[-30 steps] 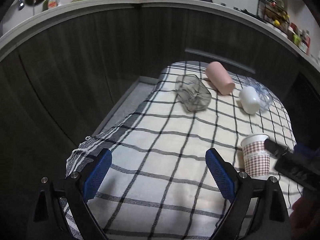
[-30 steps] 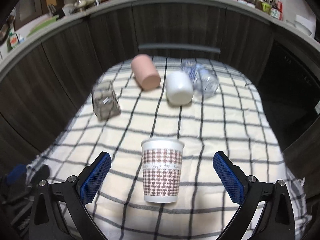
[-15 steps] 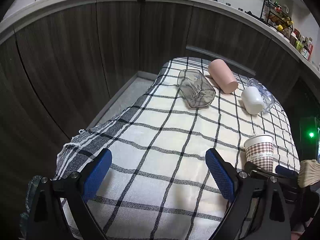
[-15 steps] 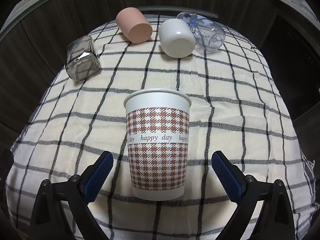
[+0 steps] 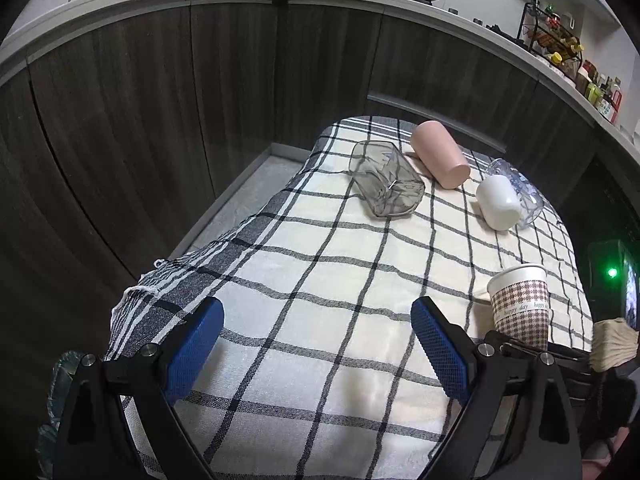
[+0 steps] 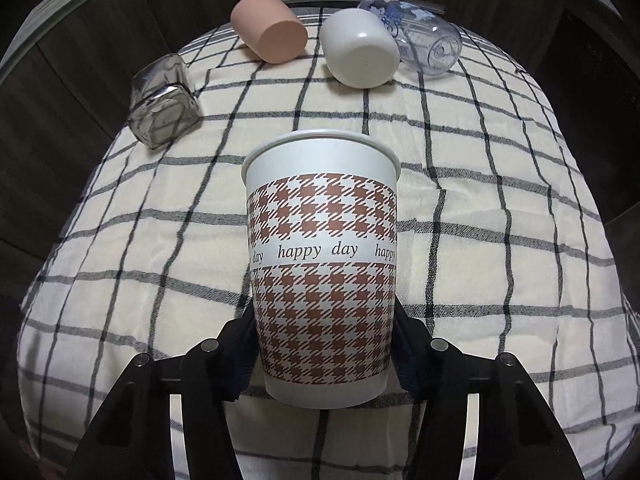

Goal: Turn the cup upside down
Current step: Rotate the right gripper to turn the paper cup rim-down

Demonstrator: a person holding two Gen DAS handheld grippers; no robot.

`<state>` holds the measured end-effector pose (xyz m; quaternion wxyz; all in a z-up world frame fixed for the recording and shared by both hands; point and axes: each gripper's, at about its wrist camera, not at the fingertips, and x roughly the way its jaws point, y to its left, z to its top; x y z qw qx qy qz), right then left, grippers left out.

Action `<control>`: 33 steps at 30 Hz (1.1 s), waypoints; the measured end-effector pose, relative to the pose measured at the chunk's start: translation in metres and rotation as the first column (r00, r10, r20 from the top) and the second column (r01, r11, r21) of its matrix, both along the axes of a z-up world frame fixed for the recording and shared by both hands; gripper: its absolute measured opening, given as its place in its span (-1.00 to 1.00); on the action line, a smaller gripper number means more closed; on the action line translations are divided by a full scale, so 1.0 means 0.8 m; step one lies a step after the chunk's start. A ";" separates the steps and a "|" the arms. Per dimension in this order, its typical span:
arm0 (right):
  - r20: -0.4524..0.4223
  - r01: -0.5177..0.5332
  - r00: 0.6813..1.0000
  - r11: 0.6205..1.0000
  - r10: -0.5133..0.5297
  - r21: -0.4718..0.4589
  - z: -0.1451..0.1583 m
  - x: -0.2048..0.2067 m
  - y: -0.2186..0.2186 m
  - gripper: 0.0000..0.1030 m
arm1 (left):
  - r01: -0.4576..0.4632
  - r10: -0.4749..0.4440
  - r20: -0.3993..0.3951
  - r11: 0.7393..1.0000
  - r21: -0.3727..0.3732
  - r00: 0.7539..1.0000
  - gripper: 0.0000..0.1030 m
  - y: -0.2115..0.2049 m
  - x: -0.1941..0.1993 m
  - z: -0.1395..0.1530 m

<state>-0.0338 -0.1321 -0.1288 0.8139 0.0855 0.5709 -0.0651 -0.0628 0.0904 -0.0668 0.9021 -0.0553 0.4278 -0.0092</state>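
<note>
A paper cup [image 6: 322,264] with a brown houndstooth print and the words "happy day" stands upright, mouth up, on the checked cloth [image 6: 500,240]. My right gripper [image 6: 322,356] is shut on the cup's lower part, one finger on each side. In the left wrist view the cup [image 5: 519,306] stands at the right, with the right gripper at its base. My left gripper [image 5: 318,346] is open and empty above the cloth's near left part, apart from the cup.
Four other vessels lie on their sides at the far end of the cloth: a grey glass tumbler [image 6: 164,102], a pink cup [image 6: 270,32], a white cup [image 6: 360,48] and a clear patterned glass [image 6: 424,36]. Dark cabinet fronts [image 5: 160,120] ring the table.
My right gripper moved forward to the paper cup and closed on its lower part. The left gripper stayed open, and its view shifted only slightly.
</note>
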 end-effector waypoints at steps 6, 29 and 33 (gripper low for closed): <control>-0.175 -0.066 0.981 0.992 0.083 0.104 0.029 0.006 -0.008 0.09 | 0.048 -0.048 0.000 0.999 -0.015 0.999 0.86 -0.019 0.003 0.025; -0.823 -0.175 0.505 0.964 0.261 0.198 -0.031 0.096 -0.031 0.10 | 0.066 -0.069 -0.023 0.991 -0.119 0.997 0.92 -0.077 0.079 0.066; -0.834 -0.187 0.489 0.965 0.253 0.183 -0.040 0.107 -0.033 0.10 | 0.065 -0.070 -0.039 0.991 -0.120 0.997 0.92 -0.081 0.093 0.059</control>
